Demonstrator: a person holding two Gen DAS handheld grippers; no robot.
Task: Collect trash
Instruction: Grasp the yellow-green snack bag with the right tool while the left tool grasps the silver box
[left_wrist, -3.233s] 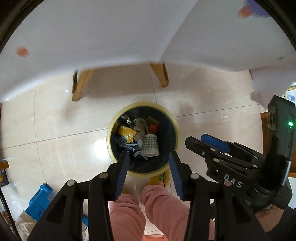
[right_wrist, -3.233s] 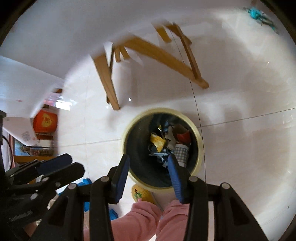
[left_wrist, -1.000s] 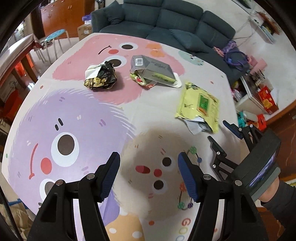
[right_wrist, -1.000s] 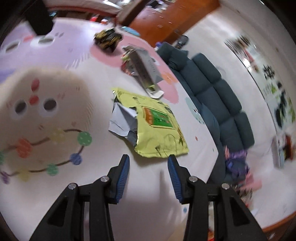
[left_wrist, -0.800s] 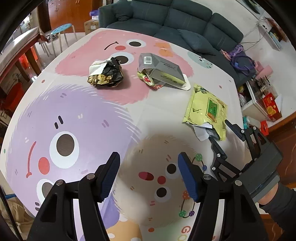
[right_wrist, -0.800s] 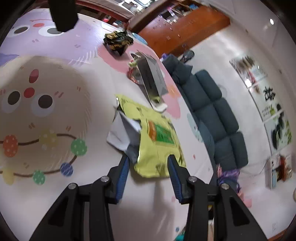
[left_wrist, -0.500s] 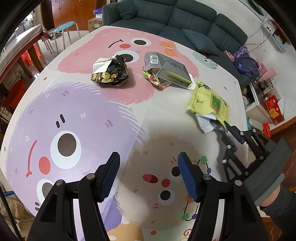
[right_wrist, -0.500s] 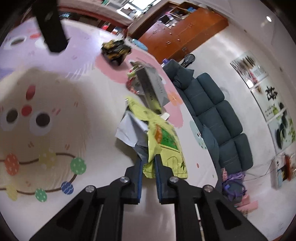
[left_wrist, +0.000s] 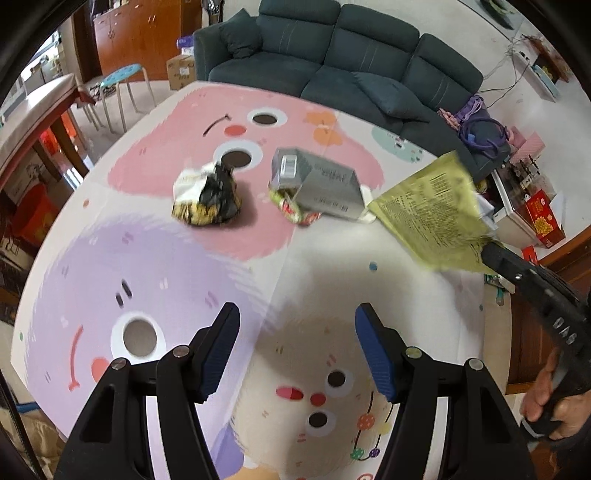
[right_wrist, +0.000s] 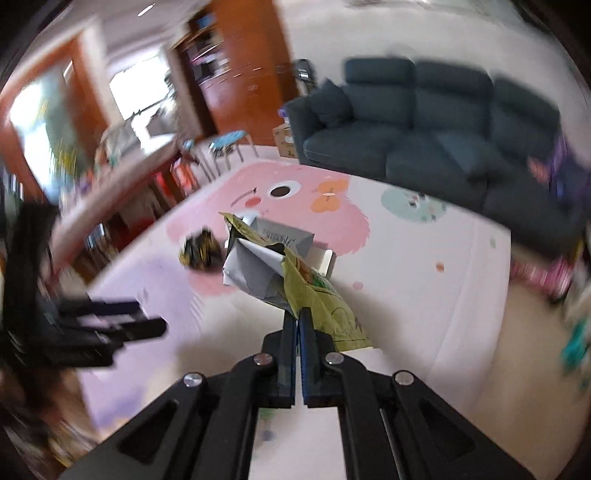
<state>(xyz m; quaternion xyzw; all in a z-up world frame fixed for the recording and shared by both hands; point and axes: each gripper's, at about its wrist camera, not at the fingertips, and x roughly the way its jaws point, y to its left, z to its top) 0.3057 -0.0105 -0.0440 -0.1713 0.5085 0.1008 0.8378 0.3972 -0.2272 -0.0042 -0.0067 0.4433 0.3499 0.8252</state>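
My right gripper (right_wrist: 297, 314) is shut on a yellow snack wrapper (right_wrist: 314, 291) and holds it up off the table; the left wrist view shows that wrapper (left_wrist: 432, 218) hanging at the right, pinched by the right gripper (left_wrist: 489, 251). On the pink part of the cartoon tablecloth (left_wrist: 147, 266) lie a crumpled black-and-gold wrapper (left_wrist: 207, 195) and a grey carton (left_wrist: 317, 184) on some coloured scraps. My left gripper (left_wrist: 297, 332) hovers open over the cloth, nearer than both, with nothing between its fingers.
A dark sofa (left_wrist: 332, 55) stands beyond the table's far edge. A blue stool (left_wrist: 122, 77) and wooden cabinets (left_wrist: 122, 33) are at the far left. A person's hand (left_wrist: 554, 410) holds the right gripper's handle at the right edge, beside red boxes (left_wrist: 543, 218) on the floor.
The right gripper closed on the yellow wrapper, then lifted and rolled with it, so the wrapper left the table. The left gripper drifted slightly, still open.
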